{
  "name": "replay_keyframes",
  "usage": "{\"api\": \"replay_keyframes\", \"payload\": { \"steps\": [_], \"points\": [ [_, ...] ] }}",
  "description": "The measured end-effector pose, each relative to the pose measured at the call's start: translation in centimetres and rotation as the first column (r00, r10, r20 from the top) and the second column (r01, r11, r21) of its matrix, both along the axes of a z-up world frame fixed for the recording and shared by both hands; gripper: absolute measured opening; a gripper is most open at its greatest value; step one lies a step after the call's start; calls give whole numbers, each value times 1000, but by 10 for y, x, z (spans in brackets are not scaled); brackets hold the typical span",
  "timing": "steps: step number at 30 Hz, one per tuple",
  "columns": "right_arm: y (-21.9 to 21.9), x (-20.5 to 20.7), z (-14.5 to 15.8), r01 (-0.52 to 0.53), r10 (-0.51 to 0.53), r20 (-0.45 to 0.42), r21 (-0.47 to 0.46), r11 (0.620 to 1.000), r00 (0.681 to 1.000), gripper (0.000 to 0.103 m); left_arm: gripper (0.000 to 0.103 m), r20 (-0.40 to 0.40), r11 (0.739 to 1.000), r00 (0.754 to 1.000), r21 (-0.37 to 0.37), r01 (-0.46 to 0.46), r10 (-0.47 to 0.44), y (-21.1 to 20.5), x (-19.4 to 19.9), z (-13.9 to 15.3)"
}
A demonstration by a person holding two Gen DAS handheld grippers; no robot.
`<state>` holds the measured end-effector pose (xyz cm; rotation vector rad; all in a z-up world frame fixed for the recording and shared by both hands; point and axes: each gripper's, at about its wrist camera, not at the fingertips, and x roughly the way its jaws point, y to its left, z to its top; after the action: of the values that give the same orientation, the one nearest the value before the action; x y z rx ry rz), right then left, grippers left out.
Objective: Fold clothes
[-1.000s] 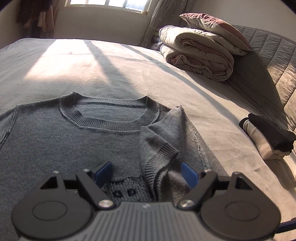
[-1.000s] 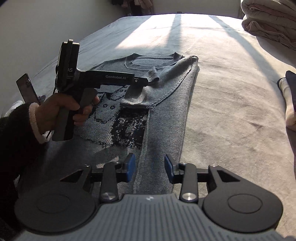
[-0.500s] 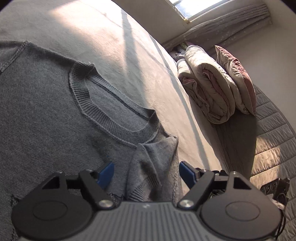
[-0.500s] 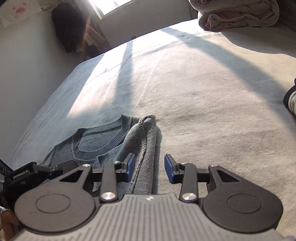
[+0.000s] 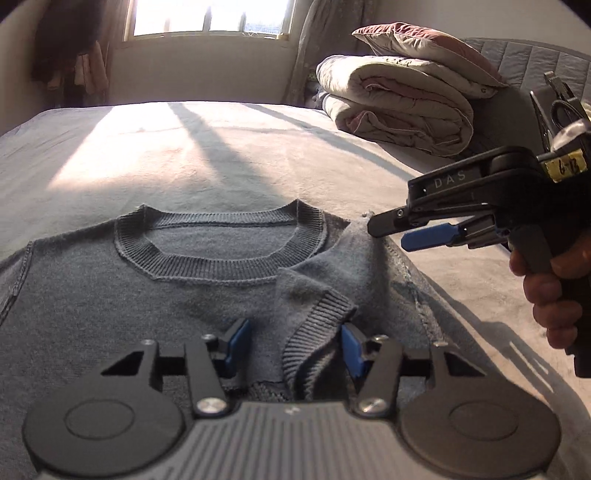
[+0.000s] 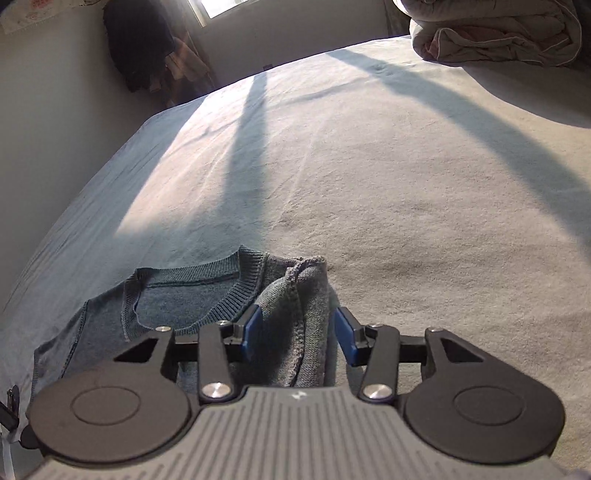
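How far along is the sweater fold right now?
Early. Done: one sleeve lies folded in over the sweater chest. In hand: the left gripper straddles the sleeve cuff, the right gripper straddles the bunched shoulder edge; neither clamps yet. Left: the other side and the final fold.

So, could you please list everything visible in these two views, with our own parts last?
sweater: one, grey-blue knit, flat on the bed, right sleeve folded in across the chest
sleeve cuff: one, ribbed grey, between the left gripper's blue pads
bed: one, grey cover, sunlit streaks
folded quilt: one, beige and pink, far right of the bed
pillow: one, reddish-brown, on the quilt
window: one, bright, far wall
hanging clothes: dark, beside the window
left gripper: black, blue pads, open around the cuff
right gripper: black, open around the bunched shoulder fold
hand: one, holding the right gripper's handle
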<state>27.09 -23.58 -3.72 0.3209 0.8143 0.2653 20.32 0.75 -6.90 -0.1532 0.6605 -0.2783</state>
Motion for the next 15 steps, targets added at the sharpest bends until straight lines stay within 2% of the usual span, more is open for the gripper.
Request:
{"api": "replay_keyframes", "payload": {
  "steps": [2, 4, 7, 9, 12, 14, 15],
  "points": [
    [2, 4, 0, 2, -2, 3, 15, 1000, 1000, 51, 46, -35, 991, 998, -121, -64, 61, 21, 7, -2],
    [6, 9, -2, 4, -4, 2, 15, 1000, 1000, 52, 43, -79, 968, 994, -233, -87, 70, 38, 12, -5],
    [13, 16, -5, 25, -25, -5, -12, 1000, 1000, 52, 45, -158, 907, 985, -399, -130, 72, 63, 16, -10],
    [16, 18, -6, 41, -41, -4, -22, 999, 999, 52, 45, -183, 889, 982, -440, -127, 49, 70, 19, -14],
    [20, 20, -7, 58, -57, 5, -56, 997, 998, 52, 41, -185, 887, 982, -444, -124, 45, 66, 19, -19],
    [25, 20, -9, 64, -63, 15, -93, 994, 998, 52, 24, -176, 897, 983, -424, -126, 55, 60, 19, -18],
    [26, 21, -9, 69, -67, 21, -112, 991, 998, 44, 3, -175, 903, 983, -410, -131, 63, 58, 20, -18]
  ]
}}
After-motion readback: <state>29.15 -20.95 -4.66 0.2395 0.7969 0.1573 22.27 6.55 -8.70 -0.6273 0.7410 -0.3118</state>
